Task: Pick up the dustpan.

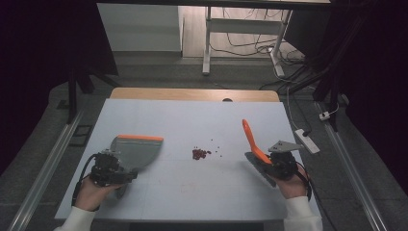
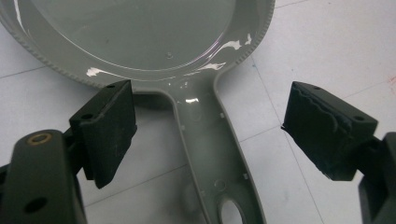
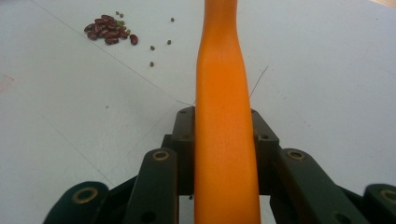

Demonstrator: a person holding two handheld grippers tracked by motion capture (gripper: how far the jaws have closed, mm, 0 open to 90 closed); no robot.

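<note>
Item 1, left side of the table (image 1: 192, 187): dustpan (image 1: 136, 150), grey with an orange front lip. It lies flat on the white surface, lip facing away from the person, handle pointing back toward them. In the left gripper view the dustpan handle (image 2: 215, 158) runs up the middle of the frame, its long axis in line with the reach of the tongs.

Item 2: left tongs (image 1: 121, 175), held in the person's left hand (image 1: 90, 192). Jaws stand wide apart, one on either side of the handle, neither pad touching it. Nothing held. The coming grasp looks to depend on this: the handle already sits between the jaws, so they need only close across it.

Item 3, centre: small heap of red beans (image 1: 200, 153), with a few stray greenish ones scattered just beside it. It sits between the two tools, to the right of the dustpan lip.

Item 4, right side: brush with an orange handle (image 1: 251, 139), bristle end low near the table, handle tilted up and away.

Item 5: right tongs (image 1: 269, 162), closed firmly on the brush handle.
</note>
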